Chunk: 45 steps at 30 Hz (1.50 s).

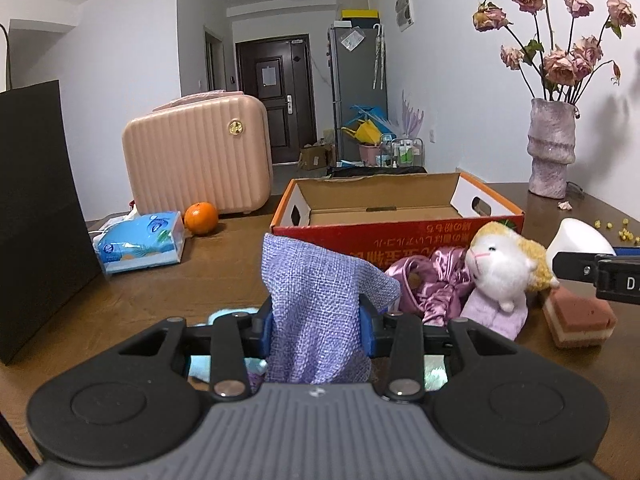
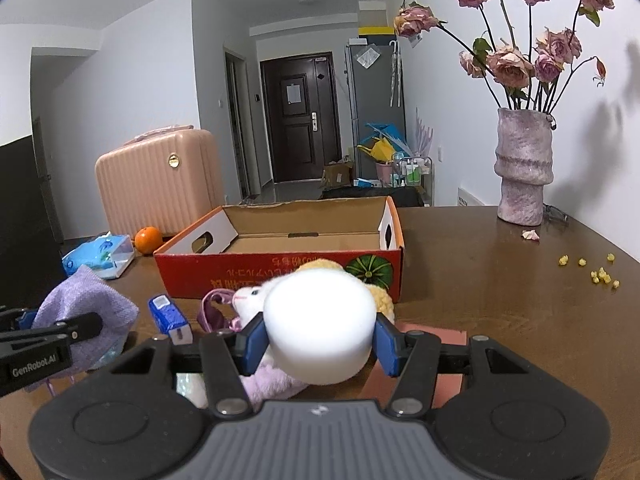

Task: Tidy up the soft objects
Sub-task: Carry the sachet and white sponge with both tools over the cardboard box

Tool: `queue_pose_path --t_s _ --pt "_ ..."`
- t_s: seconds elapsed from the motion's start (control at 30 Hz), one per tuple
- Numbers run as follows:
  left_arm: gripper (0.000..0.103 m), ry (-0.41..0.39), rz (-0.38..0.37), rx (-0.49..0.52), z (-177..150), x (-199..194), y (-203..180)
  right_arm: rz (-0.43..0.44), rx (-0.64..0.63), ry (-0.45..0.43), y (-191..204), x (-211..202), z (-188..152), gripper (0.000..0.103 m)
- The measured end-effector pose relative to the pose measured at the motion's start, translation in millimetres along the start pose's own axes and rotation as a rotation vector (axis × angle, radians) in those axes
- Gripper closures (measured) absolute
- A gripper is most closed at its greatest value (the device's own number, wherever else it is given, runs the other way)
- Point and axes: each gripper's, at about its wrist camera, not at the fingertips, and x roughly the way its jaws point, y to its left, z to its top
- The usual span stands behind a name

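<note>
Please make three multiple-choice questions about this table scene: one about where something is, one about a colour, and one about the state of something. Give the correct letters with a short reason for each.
1. Where is the orange?
A. inside the cardboard box
B. on the table, between the tissue pack and the pink case
C. beside the vase

2. What colour is the cloth pouch in the left hand-held gripper?
A. lilac
B. green
C. red

3. What is the state of the cardboard box?
A. closed with a lid
B. open, nothing visible inside
C. open and full of toys

Answers:
1 B: it sits on the table, right of the tissue pack, in front of the pink case.
2 A: the woven fabric looks pale purple.
3 B: only bare cardboard floor shows.
</note>
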Motion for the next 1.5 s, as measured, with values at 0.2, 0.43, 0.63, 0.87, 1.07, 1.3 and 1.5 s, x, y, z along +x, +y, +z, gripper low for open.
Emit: queue_pose_path --t_s 0.2,0.43,0.63,0.87,1.07,1.3,1.5 --pt "0.063 -0.008 -0.008 -0.006 10 6 -3 0.001 0.000 -0.004 -1 8 9 0.049" --pt "0.063 -0.014 -0.011 -0.021 23 15 -3 0.002 0.002 -0.002 -3 17 17 0.049" --pt "0.063 -0.007 -0.007 -0.021 31 27 -5 0.003 0.004 0.004 -5 31 26 0.049" --pt "0.063 -0.004 -0.011 -0.023 39 38 -8 0.005 0.009 0.006 -9 46 38 0.049" --pt "0.063 -0.001 -0.013 -0.030 53 55 -10 0.011 0.007 0.011 -12 64 51 0.049" --pt "0.063 -0.001 -0.016 -0.042 68 74 -12 0.019 0.002 0.017 -13 82 63 0.049" --pt "0.063 0.003 -0.016 -0.051 77 89 -12 0.025 -0.004 0.026 -11 98 71 0.049"
